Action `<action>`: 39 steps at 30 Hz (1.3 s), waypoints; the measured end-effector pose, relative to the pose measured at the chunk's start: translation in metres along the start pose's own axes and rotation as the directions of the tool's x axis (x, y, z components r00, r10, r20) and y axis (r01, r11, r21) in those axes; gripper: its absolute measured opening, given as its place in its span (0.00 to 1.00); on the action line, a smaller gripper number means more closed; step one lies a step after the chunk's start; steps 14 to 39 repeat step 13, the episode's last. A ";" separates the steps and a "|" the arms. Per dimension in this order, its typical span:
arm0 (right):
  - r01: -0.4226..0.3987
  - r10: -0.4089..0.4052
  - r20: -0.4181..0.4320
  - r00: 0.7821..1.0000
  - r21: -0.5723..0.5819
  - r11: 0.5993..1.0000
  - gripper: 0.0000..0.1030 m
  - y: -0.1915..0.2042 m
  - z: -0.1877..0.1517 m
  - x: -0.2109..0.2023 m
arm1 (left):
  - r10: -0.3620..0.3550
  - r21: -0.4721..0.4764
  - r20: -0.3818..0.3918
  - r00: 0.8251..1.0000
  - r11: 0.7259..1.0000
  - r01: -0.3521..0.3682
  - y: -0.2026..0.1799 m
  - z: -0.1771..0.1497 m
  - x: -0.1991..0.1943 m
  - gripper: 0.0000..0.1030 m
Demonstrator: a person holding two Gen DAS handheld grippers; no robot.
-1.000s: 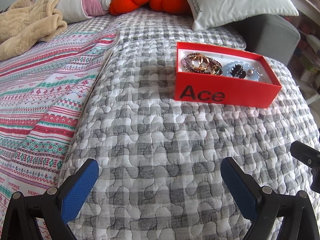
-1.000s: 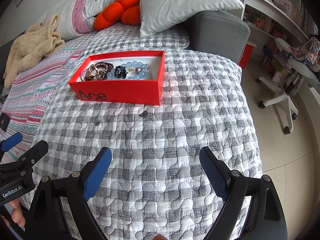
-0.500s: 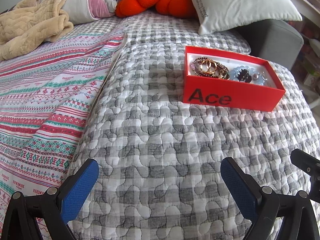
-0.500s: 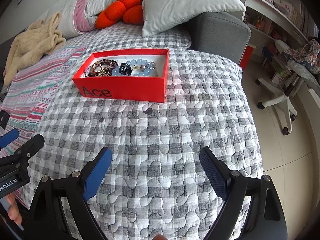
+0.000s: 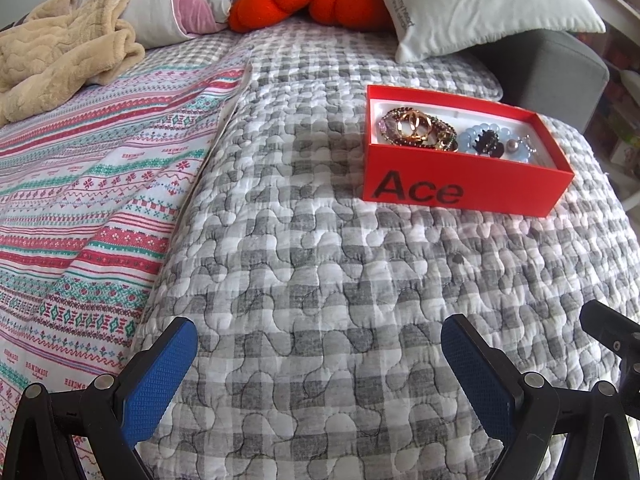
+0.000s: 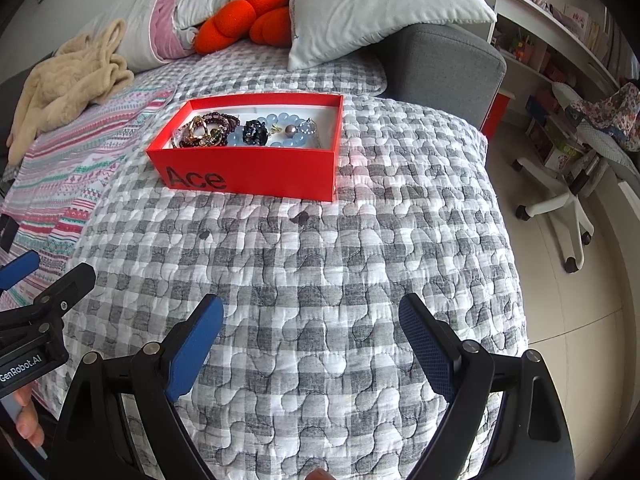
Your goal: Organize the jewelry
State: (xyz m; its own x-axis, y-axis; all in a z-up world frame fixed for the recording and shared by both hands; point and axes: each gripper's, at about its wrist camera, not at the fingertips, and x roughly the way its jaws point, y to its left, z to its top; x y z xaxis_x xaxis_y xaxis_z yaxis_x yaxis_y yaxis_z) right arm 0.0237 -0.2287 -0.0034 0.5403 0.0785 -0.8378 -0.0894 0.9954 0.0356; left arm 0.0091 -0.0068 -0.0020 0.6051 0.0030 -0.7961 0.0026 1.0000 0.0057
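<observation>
My left tongs (image 5: 318,364) and right tongs (image 6: 310,338) both stand wide apart, gripping nothing, poised above the checked quilt (image 6: 320,280). At 12 o'clock from the right tongs, 1 o'clock from the left, sits the red box (image 6: 248,168); all the jewelry (image 6: 244,132) I can see lies inside it, bracelets and beads heaped together. This fits either sorting still ahead or gathering complete; I cannot judge which.

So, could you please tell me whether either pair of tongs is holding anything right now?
Nothing is held: the left tongs and right tongs are open over the quilt.
</observation>
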 end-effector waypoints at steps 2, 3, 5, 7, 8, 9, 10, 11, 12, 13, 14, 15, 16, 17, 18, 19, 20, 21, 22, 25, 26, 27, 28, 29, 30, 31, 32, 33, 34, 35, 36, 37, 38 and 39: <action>0.000 0.000 0.003 1.000 -0.002 1.000 0.89 0.001 0.000 -0.001 | 0.001 0.003 -0.003 1.000 1.000 -0.001 -0.001 0.000 0.001 0.98; 0.000 0.000 0.004 1.000 -0.003 1.000 0.89 0.002 0.000 -0.001 | 0.003 0.005 -0.003 1.000 1.000 -0.003 -0.002 0.000 0.001 0.98; -0.001 0.001 0.003 1.000 -0.006 1.000 0.89 0.002 0.000 -0.001 | 0.006 0.007 -0.004 1.000 1.000 -0.006 -0.002 -0.001 0.002 0.97; -0.004 0.004 0.002 1.000 -0.007 1.000 0.89 0.003 0.000 0.000 | 0.006 0.006 -0.008 1.000 1.000 -0.006 -0.002 -0.001 0.003 0.98; -0.005 0.005 0.002 1.000 -0.009 1.000 0.89 0.003 -0.001 0.000 | 0.006 0.007 -0.009 1.000 1.000 -0.006 -0.002 -0.001 0.003 0.98; -0.003 0.003 0.003 1.000 -0.009 1.000 0.89 0.003 -0.001 0.000 | 0.008 0.009 -0.011 1.000 1.000 -0.008 -0.002 -0.001 0.004 0.98; -0.002 0.002 0.002 1.000 -0.008 1.000 0.89 0.003 -0.001 0.000 | 0.018 0.010 -0.014 1.000 1.000 -0.018 -0.003 -0.001 0.005 0.98; -0.002 0.002 0.001 1.000 -0.006 1.000 0.89 0.002 -0.001 0.001 | 0.027 0.010 -0.014 1.000 1.000 -0.027 -0.003 -0.002 0.007 0.98; 0.001 -0.001 -0.001 1.000 -0.004 1.000 0.89 0.001 -0.002 0.002 | 0.034 0.007 -0.015 0.999 0.999 -0.034 -0.003 -0.002 0.009 0.98; 0.009 -0.009 -0.003 1.000 -0.002 1.000 0.89 0.001 -0.002 0.004 | 0.035 -0.002 -0.017 0.999 0.999 -0.035 -0.002 -0.002 0.011 0.98; 0.009 -0.009 -0.003 1.000 -0.002 1.000 0.89 0.001 -0.002 0.004 | 0.035 -0.002 -0.017 0.999 0.999 -0.035 -0.002 -0.002 0.011 0.98; 0.009 -0.009 -0.003 1.000 -0.002 1.000 0.89 0.001 -0.002 0.004 | 0.035 -0.002 -0.017 0.999 0.999 -0.035 -0.002 -0.002 0.011 0.98; 0.009 -0.009 -0.003 1.000 -0.002 1.000 0.89 0.001 -0.002 0.004 | 0.035 -0.002 -0.017 0.999 0.999 -0.035 -0.002 -0.002 0.011 0.98; 0.009 -0.009 -0.003 1.000 -0.002 1.000 0.89 0.001 -0.002 0.004 | 0.035 -0.002 -0.017 0.999 0.999 -0.035 -0.002 -0.002 0.011 0.98; 0.009 -0.009 -0.003 1.000 -0.002 1.000 0.89 0.001 -0.002 0.004 | 0.035 -0.002 -0.017 0.999 0.999 -0.035 -0.002 -0.002 0.011 0.98; 0.009 -0.009 -0.003 1.000 -0.002 1.000 0.89 0.001 -0.002 0.004 | 0.035 -0.002 -0.017 0.999 0.999 -0.035 -0.002 -0.002 0.011 0.98; 0.009 -0.009 -0.003 1.000 -0.002 1.000 0.89 0.001 -0.002 0.004 | 0.035 -0.002 -0.017 0.999 0.999 -0.035 -0.002 -0.002 0.011 0.98; 0.009 -0.009 -0.003 1.000 -0.002 1.000 0.89 0.001 -0.002 0.004 | 0.035 -0.002 -0.017 0.999 0.999 -0.035 -0.002 -0.002 0.011 0.98; 0.009 -0.009 -0.003 1.000 -0.002 1.000 0.89 0.001 -0.002 0.004 | 0.035 -0.002 -0.017 0.999 0.999 -0.035 -0.002 -0.002 0.011 0.98; 0.009 -0.009 -0.003 1.000 -0.002 1.000 0.89 0.001 -0.002 0.004 | 0.035 -0.002 -0.017 0.999 0.999 -0.035 -0.002 -0.002 0.011 0.98; 0.009 -0.009 -0.003 1.000 -0.002 1.000 0.89 0.001 -0.002 0.004 | 0.035 -0.002 -0.017 0.999 0.999 -0.035 -0.002 -0.002 0.011 0.98; 0.009 -0.009 -0.003 1.000 -0.002 1.000 0.89 0.001 -0.002 0.004 | 0.035 -0.002 -0.017 0.999 0.999 -0.035 -0.002 -0.002 0.011 0.98; 0.009 -0.009 -0.003 1.000 -0.002 1.000 0.89 0.001 -0.002 0.004 | 0.035 -0.002 -0.017 0.999 0.999 -0.035 -0.002 -0.002 0.011 0.98; 0.009 -0.009 -0.003 1.000 -0.002 1.000 0.89 0.001 -0.002 0.004 | 0.035 -0.002 -0.017 0.999 0.999 -0.035 -0.002 -0.002 0.011 0.98; 0.009 -0.009 -0.003 1.000 -0.002 1.000 0.89 0.001 -0.002 0.004 | 0.035 -0.002 -0.017 0.999 0.999 -0.035 -0.002 -0.002 0.011 0.98; 0.009 -0.009 -0.003 1.000 -0.002 1.000 0.89 0.001 -0.002 0.004 | 0.035 -0.002 -0.017 0.999 0.999 -0.035 -0.002 -0.002 0.011 0.98; 0.009 -0.009 -0.003 1.000 -0.002 1.000 0.89 0.001 -0.002 0.004 | 0.035 -0.002 -0.017 0.999 0.999 -0.035 -0.002 -0.002 0.011 0.98; 0.009 -0.009 -0.003 1.000 -0.002 1.000 0.89 0.001 -0.002 0.004 | 0.035 -0.002 -0.017 0.999 0.999 -0.035 -0.002 -0.002 0.011 0.98; 0.009 -0.009 -0.003 1.000 -0.002 1.000 0.89 0.001 -0.002 0.004 | 0.035 -0.002 -0.017 0.999 0.999 -0.035 -0.002 -0.002 0.011 0.98; 0.009 -0.009 -0.003 1.000 -0.002 1.000 0.89 0.001 -0.002 0.004 | 0.035 -0.002 -0.017 0.999 0.999 -0.035 -0.002 -0.002 0.011 0.98; 0.009 -0.009 -0.003 1.000 -0.002 1.000 0.89 0.001 -0.002 0.004 | 0.035 -0.002 -0.017 0.999 0.999 -0.035 -0.002 -0.002 0.011 0.98; 0.009 -0.009 -0.003 1.000 -0.002 1.000 0.89 0.001 -0.002 0.004 | 0.035 -0.002 -0.017 0.999 0.999 -0.035 -0.002 -0.002 0.011 0.98; 0.009 -0.009 -0.003 1.000 -0.002 1.000 0.89 0.001 -0.002 0.004 | 0.035 -0.002 -0.017 0.999 0.999 -0.035 -0.002 -0.002 0.011 0.98; 0.009 -0.009 -0.003 1.000 -0.002 1.000 0.89 0.001 -0.002 0.004 | 0.035 -0.002 -0.017 0.999 0.999 -0.035 -0.002 -0.002 0.011 0.98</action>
